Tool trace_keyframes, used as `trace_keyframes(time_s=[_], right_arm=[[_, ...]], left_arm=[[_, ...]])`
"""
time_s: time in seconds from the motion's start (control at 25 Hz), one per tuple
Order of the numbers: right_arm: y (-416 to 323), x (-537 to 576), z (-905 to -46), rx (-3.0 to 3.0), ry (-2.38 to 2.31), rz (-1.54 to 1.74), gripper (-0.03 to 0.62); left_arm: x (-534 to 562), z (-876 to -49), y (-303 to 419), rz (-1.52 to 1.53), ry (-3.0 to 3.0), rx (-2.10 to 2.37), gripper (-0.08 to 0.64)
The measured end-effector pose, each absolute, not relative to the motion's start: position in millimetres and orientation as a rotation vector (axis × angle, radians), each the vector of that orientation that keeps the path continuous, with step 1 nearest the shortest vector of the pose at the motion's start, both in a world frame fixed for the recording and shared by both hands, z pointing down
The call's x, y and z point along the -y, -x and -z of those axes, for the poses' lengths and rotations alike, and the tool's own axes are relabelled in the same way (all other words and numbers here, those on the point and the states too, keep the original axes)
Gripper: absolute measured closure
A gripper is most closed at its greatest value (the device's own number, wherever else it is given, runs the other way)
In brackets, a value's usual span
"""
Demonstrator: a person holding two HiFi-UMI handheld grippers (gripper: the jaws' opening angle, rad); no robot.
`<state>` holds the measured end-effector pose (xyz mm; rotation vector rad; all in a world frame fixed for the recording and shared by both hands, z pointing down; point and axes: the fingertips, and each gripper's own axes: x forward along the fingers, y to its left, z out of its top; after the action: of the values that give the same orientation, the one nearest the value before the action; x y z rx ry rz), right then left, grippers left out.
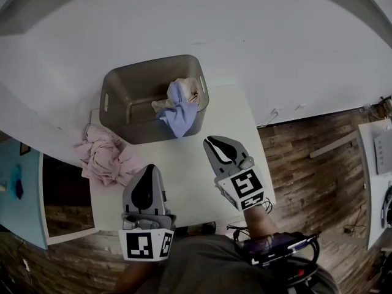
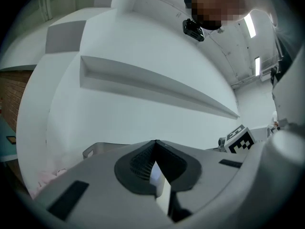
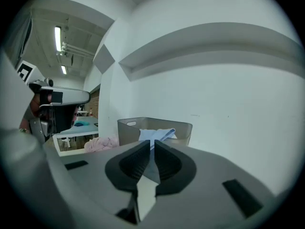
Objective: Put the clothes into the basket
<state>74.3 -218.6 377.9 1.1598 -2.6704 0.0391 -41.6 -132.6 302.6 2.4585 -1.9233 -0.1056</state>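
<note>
A grey plastic basket (image 1: 131, 84) stands at the far edge of the white table (image 1: 184, 176). A light blue garment (image 1: 179, 116) hangs over its near right rim, with a beige cloth (image 1: 177, 97) inside behind it. A pink heap of clothes (image 1: 104, 155) lies on the table left of the basket. My left gripper (image 1: 149, 169) hovers near the table's front edge, right of the pink heap, jaws shut and empty. My right gripper (image 1: 212, 141) is raised a little right of the blue garment, shut with nothing in it. The right gripper view shows the basket (image 3: 128, 128), blue garment (image 3: 155, 133) and pink heap (image 3: 100, 143) ahead.
A white wall runs behind the table. Wooden floor (image 1: 306, 182) lies to the right, with part of another white table (image 1: 376, 164) at the far right. A blue surface (image 1: 18, 195) sits at the left. A person's head shows in the left gripper view.
</note>
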Motion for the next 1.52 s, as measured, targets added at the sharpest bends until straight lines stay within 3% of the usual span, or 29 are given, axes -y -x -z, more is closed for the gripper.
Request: trace_keyframes(time_s=[0.12,0.92,1.52], right_arm=[[-73.9,215.5,-384.2,2.696,-1.152,-0.07,0.577],[-50.0,234.5,-385.7,2.757,-1.049,-0.082,0.577],[-63.2,174.2,-373.6,2.814,-0.912,-0.043,0.577]], left_arm=[[131.2,-299.5,37.1,0.089,-2.467,1.935,0.552],[147.0,-284.4,51.2,0.113,-2.47,2.034,0.552],[74.2,-288.0,43.8,0.094,-2.303,2.205,0.552]])
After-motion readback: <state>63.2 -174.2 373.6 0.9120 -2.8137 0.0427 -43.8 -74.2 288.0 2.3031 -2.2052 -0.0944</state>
